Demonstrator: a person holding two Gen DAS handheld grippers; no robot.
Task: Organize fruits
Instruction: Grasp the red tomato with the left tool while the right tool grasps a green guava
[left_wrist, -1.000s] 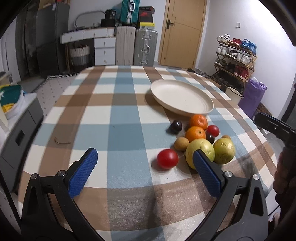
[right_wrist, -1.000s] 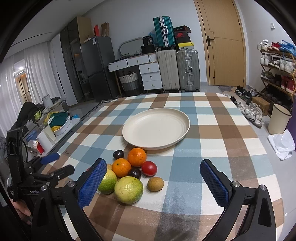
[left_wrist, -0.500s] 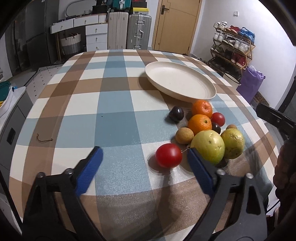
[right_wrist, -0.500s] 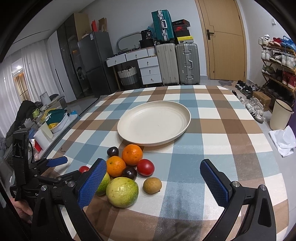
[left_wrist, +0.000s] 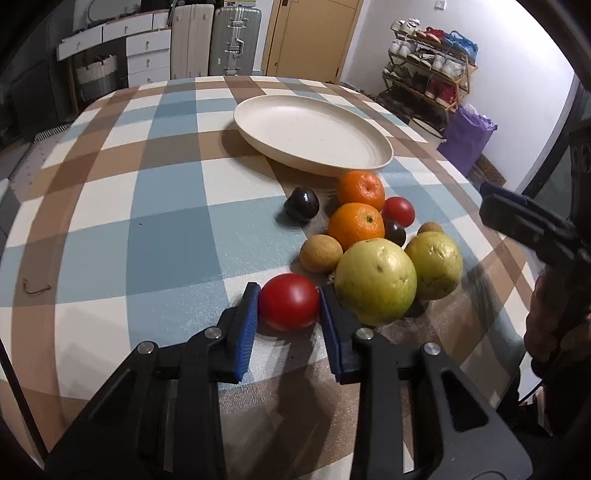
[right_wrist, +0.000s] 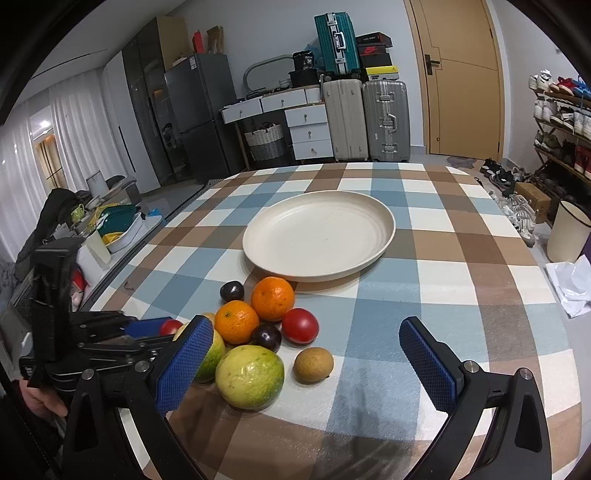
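My left gripper (left_wrist: 289, 301) is shut on a red tomato (left_wrist: 289, 301) that rests on the checked tablecloth; it also shows in the right wrist view (right_wrist: 170, 326). Beside it lies a cluster of fruit: two green guavas (left_wrist: 375, 281), two oranges (left_wrist: 355, 225), a second tomato (left_wrist: 398, 211), dark plums (left_wrist: 301, 203) and small brown fruits (left_wrist: 320, 253). An empty cream plate (left_wrist: 312, 134) sits just beyond the cluster, also in the right wrist view (right_wrist: 319, 234). My right gripper (right_wrist: 310, 363) is open and empty, hovering over the near side of the cluster.
The round table's edge (right_wrist: 561, 332) falls away on the right. A small bent wire (left_wrist: 35, 290) lies on the cloth at the left. Suitcases (right_wrist: 364, 118), drawers and a shoe rack (left_wrist: 428, 70) stand beyond the table.
My left gripper moved forward and down to the near red tomato and closed on it. My right gripper drifted slightly closer to the fruit and stayed open.
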